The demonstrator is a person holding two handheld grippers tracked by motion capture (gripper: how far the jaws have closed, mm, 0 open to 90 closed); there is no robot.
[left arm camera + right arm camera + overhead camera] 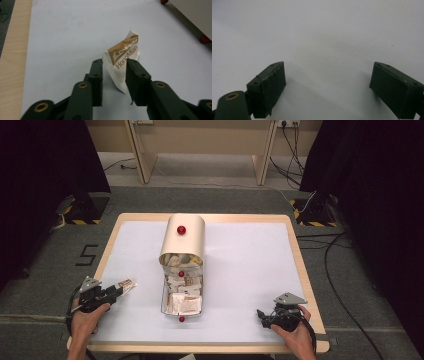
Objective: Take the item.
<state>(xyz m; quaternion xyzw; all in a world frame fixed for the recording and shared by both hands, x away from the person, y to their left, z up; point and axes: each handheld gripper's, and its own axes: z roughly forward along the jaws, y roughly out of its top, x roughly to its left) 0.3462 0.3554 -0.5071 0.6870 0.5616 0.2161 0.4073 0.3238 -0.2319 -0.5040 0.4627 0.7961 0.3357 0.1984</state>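
One sachet (pixel 123 62) stands between my left gripper (pixel 114 62) pads, slack now so it drops clear of the tin (pixel 170 307); my right gripper (pixel 328 72) rests wide, empty.

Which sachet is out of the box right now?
The brown-and-white sachet between the left tool's jaws, on the white mat left of the box. The other sachets lie inside the box's open tray.

Looks like a lab recording bay: dark curtains (pixel 45 165) at 10 and 2 o'clock, hazard-striped stand feet (pixel 82 212) on grey carpet, cables (pixel 335 270) trailing at 3, a taped floor number (pixel 86 254) at 9, one white-topped table (pixel 250 260) centred.
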